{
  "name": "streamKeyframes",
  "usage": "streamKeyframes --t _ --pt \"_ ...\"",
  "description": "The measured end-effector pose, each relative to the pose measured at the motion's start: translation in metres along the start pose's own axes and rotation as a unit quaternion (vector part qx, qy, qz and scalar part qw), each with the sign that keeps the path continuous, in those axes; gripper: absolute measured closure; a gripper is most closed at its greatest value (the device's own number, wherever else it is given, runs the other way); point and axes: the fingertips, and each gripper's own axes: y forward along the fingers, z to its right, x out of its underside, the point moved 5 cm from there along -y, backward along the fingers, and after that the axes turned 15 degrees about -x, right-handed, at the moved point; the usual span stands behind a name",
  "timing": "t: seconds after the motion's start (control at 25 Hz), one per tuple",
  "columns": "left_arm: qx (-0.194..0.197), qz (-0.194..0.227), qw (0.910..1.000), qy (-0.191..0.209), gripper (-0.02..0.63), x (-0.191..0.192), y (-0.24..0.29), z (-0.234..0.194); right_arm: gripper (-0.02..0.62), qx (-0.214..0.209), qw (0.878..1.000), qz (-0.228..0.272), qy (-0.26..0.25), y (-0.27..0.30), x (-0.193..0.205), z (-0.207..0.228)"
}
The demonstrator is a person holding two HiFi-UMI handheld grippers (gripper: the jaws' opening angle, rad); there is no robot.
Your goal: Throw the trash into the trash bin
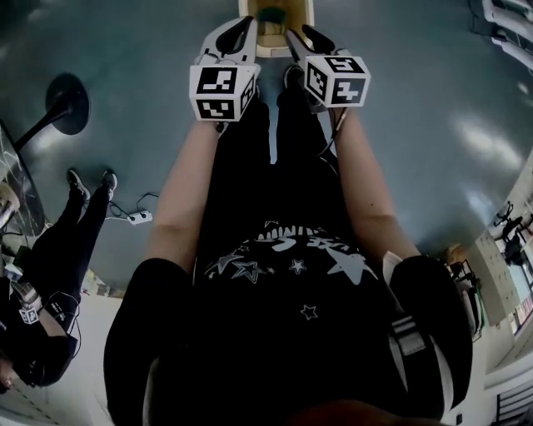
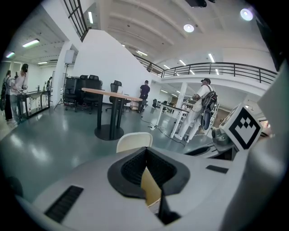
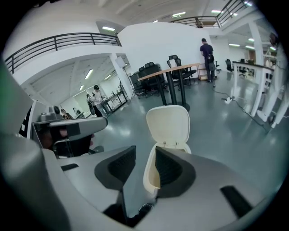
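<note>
Closest in, the person's forearms reach out over their own legs, both claws pointing at the trash bin (image 1: pixel 270 47). The left gripper (image 2: pixel 144 152) has its pads closed tip to tip with nothing pinched (the tan seen lower in the gap looks like the bin behind). The right gripper (image 3: pixel 145 152) stands at a narrow gap and is empty, with the bin's cream wall showing through it. Just beyond the tips the lid (image 3: pixel 168 124) stands upright. A dark green thing (image 1: pixel 271 14) lies inside the bin's mouth, probably the trash, though it is too small to name.

The drop looks done, so I judge the step in hand to be getting clear. Lift straight up and back, keeping the tips off the rim and the raised lid's edge so the bin is not knocked.

Room is ample, with bare grey floor on both sides. A round-based stand (image 1: pixel 67 104) and a bystander's legs (image 1: pixel 83 220) are well off to the left, with a power strip (image 1: pixel 138 218) near them.
</note>
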Motion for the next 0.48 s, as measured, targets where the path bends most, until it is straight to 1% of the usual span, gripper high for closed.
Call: streamKeyframes --t 0.16,0.28,0.36,0.48 --pt "0.009 0.003 1.0000 0.002 0.595 -0.013 -0.017 0.002 0.484 0.009 1.000 0.013 0.012 -0.016 -0.006 -0.014" --pt "0.017 0.010 0.9998 0.003 0.595 -0.024 -0.032 0.000 0.498 0.016 0.999 0.026 0.025 -0.026 -0.012 -0.027" --pt "0.024 0.013 0.9996 0.001 0.595 -0.028 -0.043 -0.001 0.523 0.026 0.999 0.032 0.036 -0.033 -0.014 -0.037" --pt "0.034 0.018 0.9993 -0.001 0.595 -0.036 -0.056 -0.002 0.553 0.036 0.998 0.040 0.033 -0.043 -0.023 -0.050"
